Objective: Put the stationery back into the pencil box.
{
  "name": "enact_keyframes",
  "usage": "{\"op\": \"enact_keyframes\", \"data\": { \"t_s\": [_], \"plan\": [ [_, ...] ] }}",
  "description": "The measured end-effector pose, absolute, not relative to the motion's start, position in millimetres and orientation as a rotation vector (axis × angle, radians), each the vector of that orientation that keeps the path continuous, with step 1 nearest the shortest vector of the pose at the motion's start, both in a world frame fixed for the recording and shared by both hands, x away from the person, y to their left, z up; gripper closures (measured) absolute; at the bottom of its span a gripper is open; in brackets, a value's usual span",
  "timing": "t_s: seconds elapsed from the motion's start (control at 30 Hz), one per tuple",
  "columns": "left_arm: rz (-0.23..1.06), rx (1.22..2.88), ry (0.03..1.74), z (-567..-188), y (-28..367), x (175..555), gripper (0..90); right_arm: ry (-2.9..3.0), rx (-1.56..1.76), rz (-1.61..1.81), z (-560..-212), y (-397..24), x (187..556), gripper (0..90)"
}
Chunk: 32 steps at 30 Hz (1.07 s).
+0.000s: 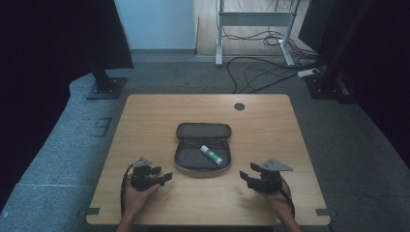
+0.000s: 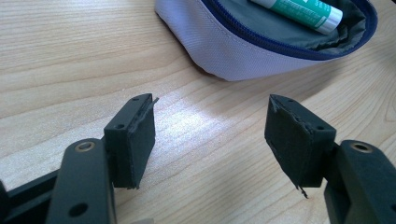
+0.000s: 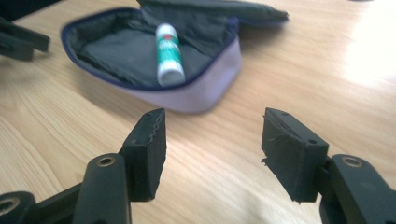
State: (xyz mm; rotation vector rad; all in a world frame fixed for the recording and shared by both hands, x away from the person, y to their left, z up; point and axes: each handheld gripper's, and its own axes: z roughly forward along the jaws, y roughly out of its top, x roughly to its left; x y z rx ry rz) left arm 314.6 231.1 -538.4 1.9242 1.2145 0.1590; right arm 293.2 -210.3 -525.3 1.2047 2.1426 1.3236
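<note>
An unzipped grey pencil case (image 1: 202, 146) lies open on the middle of the wooden table (image 1: 270, 125), lid folded back. Inside it rests a white and green glue stick (image 1: 212, 154). My left gripper (image 1: 166, 177) sits near the front edge, left of the case, jaws open and empty; its own view has the case's pale wall (image 2: 233, 51) and the glue stick (image 2: 299, 9) just ahead. On the other side, my right gripper (image 1: 243, 176) is open too, nothing between its fingers, pointing at the case (image 3: 187, 93) and glue stick (image 3: 168, 53).
A dark round cable port (image 1: 239, 106) sits near the table's far edge. Beyond the table are carpet, loose cables (image 1: 261, 72), a white desk frame (image 1: 220, 34) and black stand bases (image 1: 104, 87) at both sides.
</note>
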Motion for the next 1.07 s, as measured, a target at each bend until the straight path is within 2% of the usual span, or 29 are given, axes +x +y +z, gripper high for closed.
{"op": "enact_keyframes", "data": {
  "t_s": [0.47,1.07],
  "plan": [
    [0.162,1.929,1.212,-538.7,232.2,314.8,33.8,2.141,1.279,1.217,-547.8,-232.9,287.2,37.5],
    [0.165,1.923,1.209,-536.7,233.1,314.6,33.7,2.153,1.295,1.179,-552.5,-235.2,288.0,35.8]
  ]
}}
